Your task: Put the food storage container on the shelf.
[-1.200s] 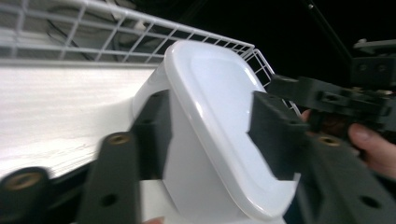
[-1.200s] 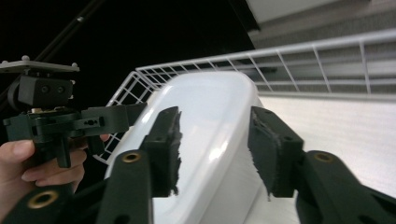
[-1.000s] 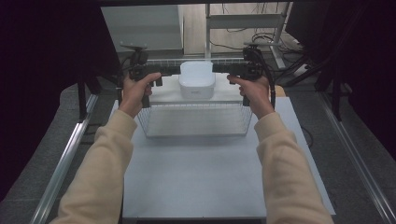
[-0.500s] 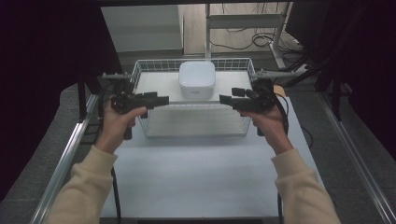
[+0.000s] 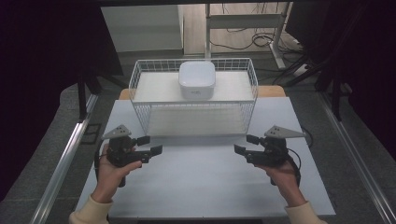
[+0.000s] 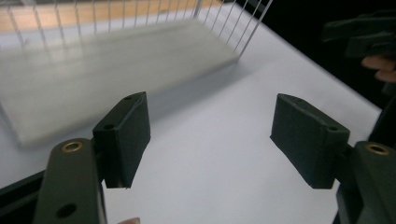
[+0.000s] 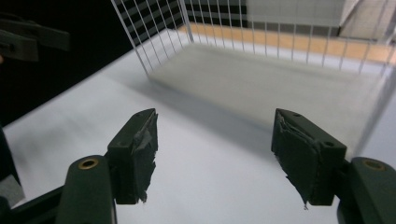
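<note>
Table [image 5: 205, 186]: both grippers apart, gaping.

The wire basket [image 5: 193, 100] is white, its thin bars making a square grid pattern. Inside it, against the far wall, the rounded square container [image 5: 197, 78] is plain white. Under the basket the table [image 5: 201, 182] is pale bluish-white and unpatterned, with a tan wooden edge showing behind the basket. In front of the basket, both grippers, left [image 5: 150, 145] and right [image 5: 246, 144], are black with grey triangular plates.
</note>
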`<state>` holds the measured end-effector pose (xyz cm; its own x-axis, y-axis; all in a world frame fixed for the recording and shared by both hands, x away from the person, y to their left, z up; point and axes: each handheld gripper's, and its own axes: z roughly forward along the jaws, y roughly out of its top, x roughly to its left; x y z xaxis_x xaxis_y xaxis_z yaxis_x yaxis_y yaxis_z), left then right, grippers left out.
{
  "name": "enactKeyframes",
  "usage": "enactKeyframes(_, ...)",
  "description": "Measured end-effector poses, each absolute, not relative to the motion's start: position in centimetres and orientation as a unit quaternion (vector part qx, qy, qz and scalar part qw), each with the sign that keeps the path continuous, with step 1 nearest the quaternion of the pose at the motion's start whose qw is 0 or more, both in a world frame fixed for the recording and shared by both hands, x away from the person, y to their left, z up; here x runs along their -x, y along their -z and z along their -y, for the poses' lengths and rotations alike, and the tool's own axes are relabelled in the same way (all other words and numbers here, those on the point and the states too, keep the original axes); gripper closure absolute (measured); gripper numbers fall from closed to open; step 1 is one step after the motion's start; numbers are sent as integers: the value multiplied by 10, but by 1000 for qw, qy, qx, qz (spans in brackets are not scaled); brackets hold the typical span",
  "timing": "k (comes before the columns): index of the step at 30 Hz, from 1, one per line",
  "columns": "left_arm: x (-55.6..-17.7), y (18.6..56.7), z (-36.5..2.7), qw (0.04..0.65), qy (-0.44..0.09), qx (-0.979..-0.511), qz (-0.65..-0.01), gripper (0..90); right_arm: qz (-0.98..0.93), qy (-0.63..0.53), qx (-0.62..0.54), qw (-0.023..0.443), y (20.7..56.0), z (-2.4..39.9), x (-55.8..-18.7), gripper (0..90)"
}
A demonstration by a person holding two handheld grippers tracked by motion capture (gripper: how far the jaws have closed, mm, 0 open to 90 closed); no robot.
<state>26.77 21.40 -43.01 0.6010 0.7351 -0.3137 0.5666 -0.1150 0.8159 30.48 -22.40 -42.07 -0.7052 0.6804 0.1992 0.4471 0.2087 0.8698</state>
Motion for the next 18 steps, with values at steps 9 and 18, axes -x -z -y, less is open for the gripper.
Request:
enactKeyframes(9,-259,459,-222,468,-81,-746,-467,278,-789,-469,-377,127,460,230,-291,295)
enactKeyframes(18,-256,461,-233,476,-80,-733,-480,276,-783,-486,-348,170,460,229,-287,246)
